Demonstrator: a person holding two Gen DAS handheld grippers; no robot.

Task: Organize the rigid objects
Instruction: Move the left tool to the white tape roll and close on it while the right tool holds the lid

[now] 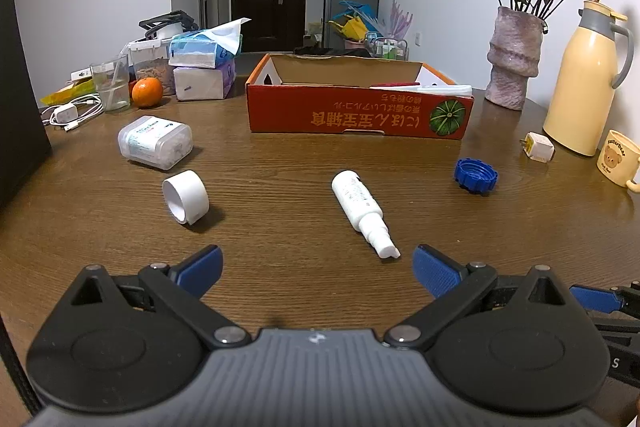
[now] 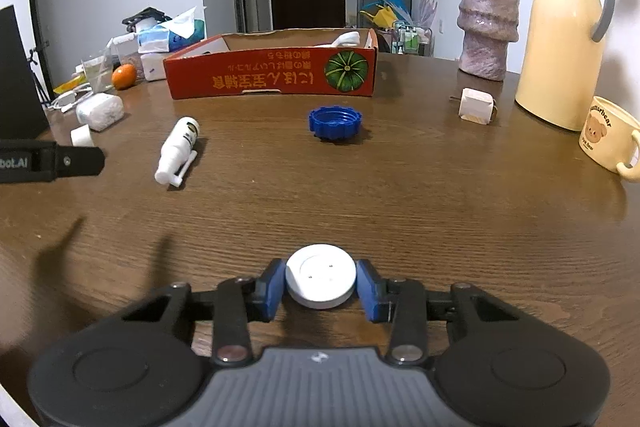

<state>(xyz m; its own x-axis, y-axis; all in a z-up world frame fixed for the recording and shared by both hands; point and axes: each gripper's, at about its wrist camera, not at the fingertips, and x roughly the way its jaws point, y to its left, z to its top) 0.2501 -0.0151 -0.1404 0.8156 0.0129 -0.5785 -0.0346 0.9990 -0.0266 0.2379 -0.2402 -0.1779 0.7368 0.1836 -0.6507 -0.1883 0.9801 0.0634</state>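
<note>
The right gripper (image 2: 321, 286) squeezes a white lid (image 2: 321, 281) on the table (image 2: 440, 207), well in front of the red box (image 2: 272, 75). The left gripper (image 1: 318, 269) is wide open and empty. The smooth round lid could slip out when lifted.

Two white caps (image 2: 321, 281) (image 1: 185, 197), one blue cap (image 2: 335, 123), one spray bottle (image 2: 178, 151), one box (image 2: 272, 75).
</note>
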